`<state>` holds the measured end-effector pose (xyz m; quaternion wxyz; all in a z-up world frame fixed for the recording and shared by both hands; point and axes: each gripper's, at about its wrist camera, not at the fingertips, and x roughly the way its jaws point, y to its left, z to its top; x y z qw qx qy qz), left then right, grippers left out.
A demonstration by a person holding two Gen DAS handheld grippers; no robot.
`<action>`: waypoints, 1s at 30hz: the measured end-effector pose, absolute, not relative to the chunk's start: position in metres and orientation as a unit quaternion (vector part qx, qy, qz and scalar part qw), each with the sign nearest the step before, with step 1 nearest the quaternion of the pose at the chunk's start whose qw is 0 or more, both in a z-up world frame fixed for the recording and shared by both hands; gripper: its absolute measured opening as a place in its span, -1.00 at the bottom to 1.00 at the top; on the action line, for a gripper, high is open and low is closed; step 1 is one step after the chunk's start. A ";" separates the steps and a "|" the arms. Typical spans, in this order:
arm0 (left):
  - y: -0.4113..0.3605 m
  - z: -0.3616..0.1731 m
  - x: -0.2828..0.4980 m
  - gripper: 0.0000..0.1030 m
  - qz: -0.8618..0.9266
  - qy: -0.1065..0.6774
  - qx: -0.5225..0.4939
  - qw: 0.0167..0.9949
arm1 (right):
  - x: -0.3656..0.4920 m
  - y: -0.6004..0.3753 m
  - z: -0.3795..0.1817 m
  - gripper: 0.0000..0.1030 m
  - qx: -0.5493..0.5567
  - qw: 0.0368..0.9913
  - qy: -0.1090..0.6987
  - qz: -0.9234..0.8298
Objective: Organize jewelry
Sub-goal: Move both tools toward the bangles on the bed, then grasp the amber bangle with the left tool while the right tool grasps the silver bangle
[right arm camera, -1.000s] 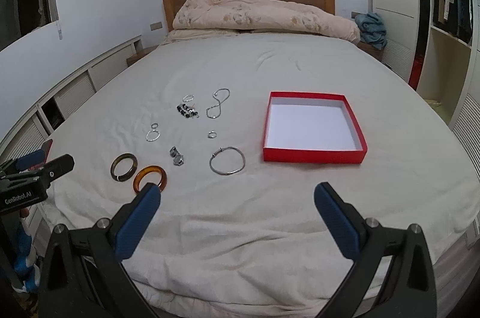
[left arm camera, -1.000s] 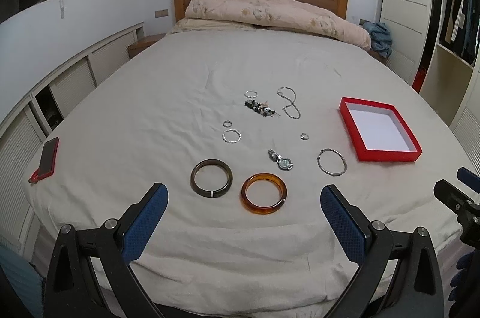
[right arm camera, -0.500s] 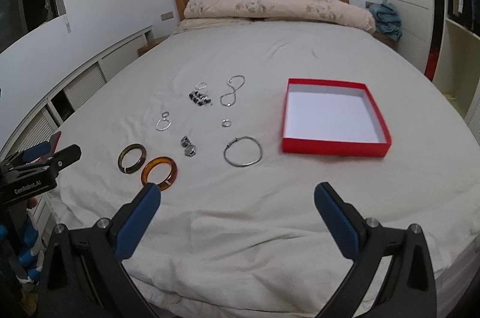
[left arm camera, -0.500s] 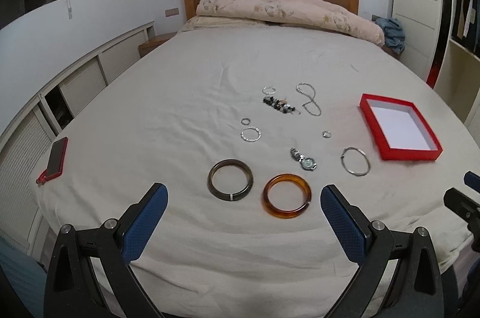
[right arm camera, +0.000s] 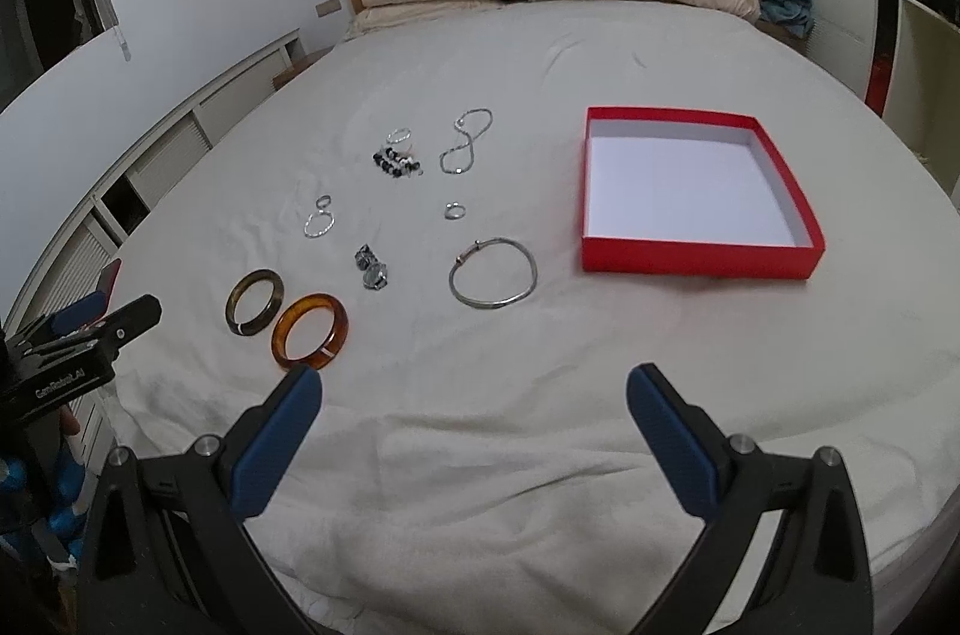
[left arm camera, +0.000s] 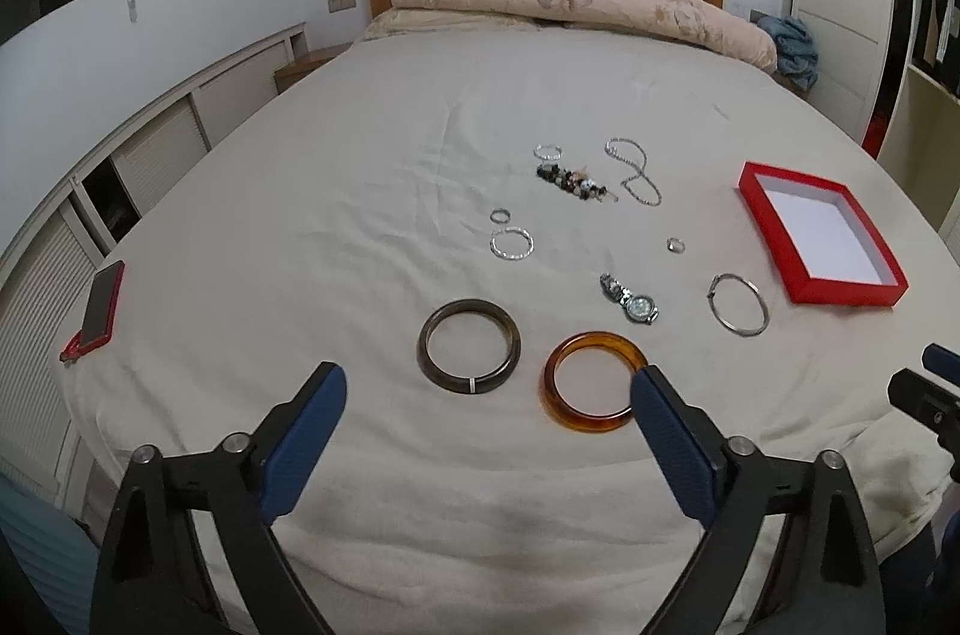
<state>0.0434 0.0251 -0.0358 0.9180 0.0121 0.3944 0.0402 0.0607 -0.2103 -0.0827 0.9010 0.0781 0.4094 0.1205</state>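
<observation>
With both the left gripper (left arm camera: 487, 383) and right gripper (right arm camera: 474, 389) spread and empty, the stiff, smooth amber resin bangle (left arm camera: 594, 381), lying well left of the shallow red cardboard box (right arm camera: 696, 263), looks light and best pinched across its rim.

We hold the left claw (left arm camera: 489, 392) low and level, its 2 blue-padded fingers (left arm camera: 303, 437) spread wide with nothing between them. Our right claw (right arm camera: 474, 398) sits the same way, fingers (right arm camera: 672, 434) wide apart and bare. Each claw's black tip shows at the edge of the other's view.
</observation>
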 end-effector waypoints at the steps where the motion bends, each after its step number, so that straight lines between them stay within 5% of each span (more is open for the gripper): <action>1: 0.022 -0.039 0.044 0.71 0.036 0.400 0.011 0.916 | 0.063 -0.209 -0.085 0.98 0.077 0.900 0.412 0.122; 5: 0.023 -0.052 0.053 0.46 0.019 0.424 0.002 0.905 | 0.073 -0.208 -0.089 0.97 0.075 0.896 0.418 0.130; 13: 0.016 -0.075 0.067 0.32 -0.008 0.457 -0.009 0.889 | 0.095 -0.203 -0.102 0.89 0.074 0.885 0.435 0.150; 21: 0.014 -0.098 0.082 0.20 -0.023 0.491 -0.029 0.871 | 0.110 -0.196 -0.120 0.25 0.077 0.867 0.461 0.173; 25: 0.014 -0.111 0.093 0.08 -0.025 0.510 -0.045 0.859 | 0.123 -0.191 -0.130 -0.25 0.079 0.855 0.476 0.188; 30: 0.019 -0.132 0.105 -0.06 -0.027 0.541 -0.090 0.836 | 0.147 -0.179 -0.139 -0.26 0.065 0.848 0.484 0.206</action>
